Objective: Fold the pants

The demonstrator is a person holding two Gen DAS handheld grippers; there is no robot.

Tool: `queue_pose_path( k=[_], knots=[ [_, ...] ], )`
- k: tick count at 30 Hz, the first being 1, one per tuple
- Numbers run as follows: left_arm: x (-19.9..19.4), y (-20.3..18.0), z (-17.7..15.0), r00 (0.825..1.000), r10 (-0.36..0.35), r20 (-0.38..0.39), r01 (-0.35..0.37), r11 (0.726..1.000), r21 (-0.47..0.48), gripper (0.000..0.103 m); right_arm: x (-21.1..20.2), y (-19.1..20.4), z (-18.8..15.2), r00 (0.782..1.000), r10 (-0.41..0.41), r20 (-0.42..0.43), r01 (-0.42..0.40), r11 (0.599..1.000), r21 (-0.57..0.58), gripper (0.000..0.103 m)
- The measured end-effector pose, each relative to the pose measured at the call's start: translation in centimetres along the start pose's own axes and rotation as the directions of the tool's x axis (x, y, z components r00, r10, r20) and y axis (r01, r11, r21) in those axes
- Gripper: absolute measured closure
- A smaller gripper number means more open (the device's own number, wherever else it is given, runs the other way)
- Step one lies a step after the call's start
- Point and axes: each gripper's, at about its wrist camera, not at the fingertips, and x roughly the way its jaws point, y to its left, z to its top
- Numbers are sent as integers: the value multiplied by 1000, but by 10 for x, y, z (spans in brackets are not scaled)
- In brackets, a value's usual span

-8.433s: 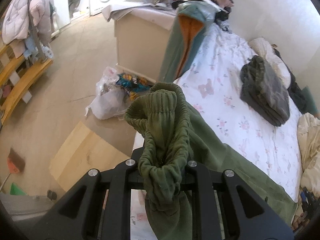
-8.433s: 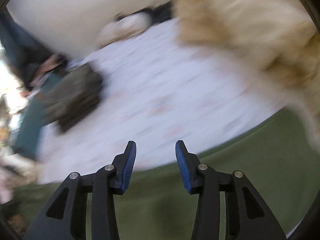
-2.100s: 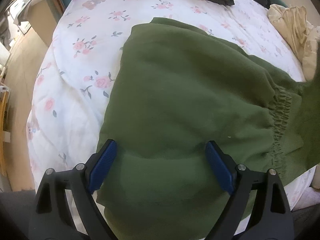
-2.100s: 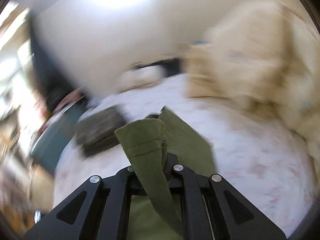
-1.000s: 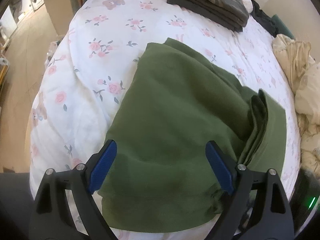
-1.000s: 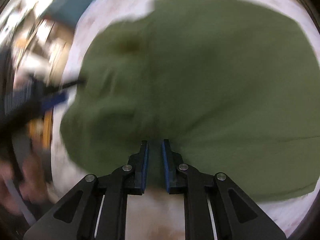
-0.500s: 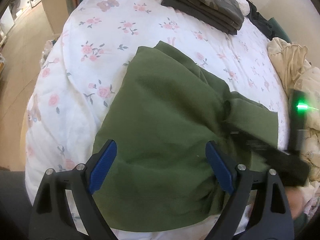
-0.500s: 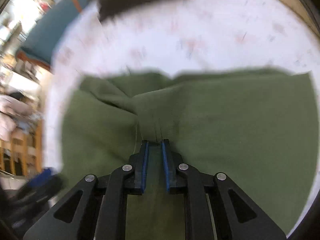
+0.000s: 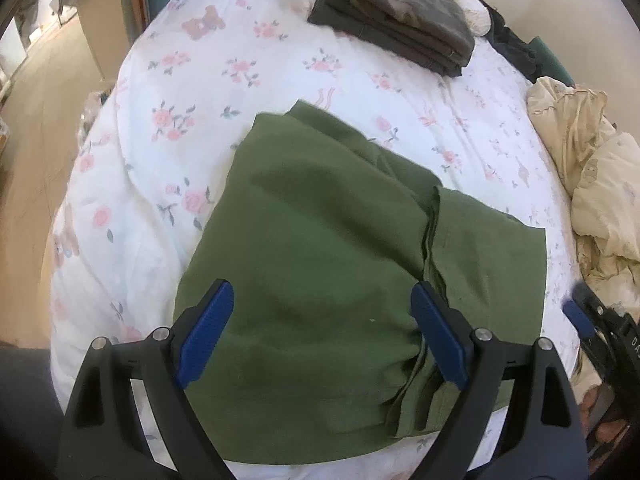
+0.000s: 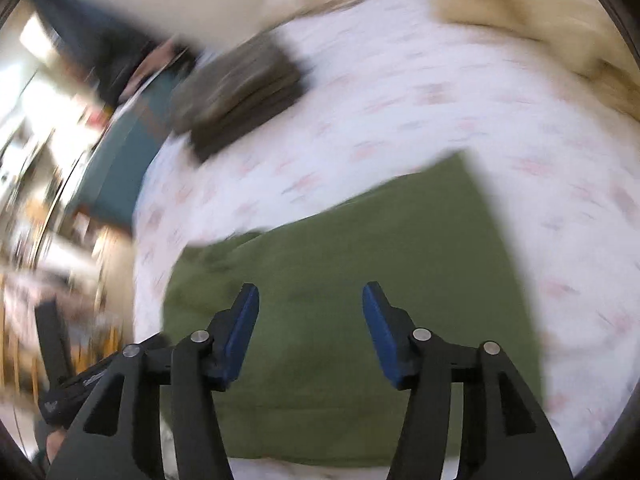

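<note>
Green pants (image 9: 320, 264): folded flat on floral bed sheet (image 9: 168, 92); soft, limp, light; best taken at layered edge. Left gripper (image 9: 320, 332): wide, empty, above cloth. Right gripper (image 10: 310, 328): jaws just opened, nothing between.

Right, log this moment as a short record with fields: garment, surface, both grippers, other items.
garment: green pants, folded, lying flat
surface: floral bedsheet
left gripper: open, above the pants, nothing held
right gripper: jaws have just been opening, nothing between them
other items: dark folded clothes at the far end; cream bedding at the right
</note>
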Motion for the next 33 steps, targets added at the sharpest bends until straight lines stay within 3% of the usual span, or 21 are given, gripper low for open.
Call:
queue_pose_path(
  k=[4, 6, 10, 14, 17, 18, 21, 23, 25, 28, 33],
  knots=[
    [-8, -4, 0, 998, 27, 49, -28, 999, 31, 15, -23, -69, -13, 988, -154, 33, 142, 962, 233, 38],
    [-10, -5, 0, 997, 35, 63, -38, 998, 44, 15, -19, -104, -31, 973, -222, -62, 230, 905, 357, 38],
    [-13, -3, 0, 996, 37, 75, -41, 998, 52, 15, -2, -137, -59, 951, -239, -196, 300, 861, 410, 38],
    [-14, -3, -2, 997, 28, 77, -32, 998, 53, 15, 4, -137, -69, 965, -156, -210, 231, 884, 406, 40],
    [-20, -7, -5, 995, 24, 95, -32, 996, 83, 15, -3, -127, -66, 977, -118, -179, 174, 923, 343, 88],
    [-24, -8, -6, 994, 23, 108, -33, 995, 94, 15, -7, -119, -64, 980, -120, -157, 164, 936, 311, 94],
    [-35, -9, -10, 992, 10, 126, -26, 991, 132, 15, -35, -89, -56, 993, -113, -14, 114, 975, 189, 95],
    [-41, -14, -9, 994, -6, 109, -11, 987, 159, 15, -62, -61, -55, 994, -46, 96, 37, 995, 89, 96],
    [-46, -24, -4, 997, -10, 76, -6, 980, 198, 15, -73, -36, -54, 990, 27, 142, -24, 1000, -18, 96],
    [-60, -47, 12, 999, -21, 50, 8, 970, 242, 15, -80, -5, -58, 974, 177, 138, -156, 977, -146, 96],
    [-77, -107, 49, 996, -91, -15, 91, 940, 329, 15, -81, 27, -71, 944, 323, 62, -293, 912, -286, 96]
  ],
)
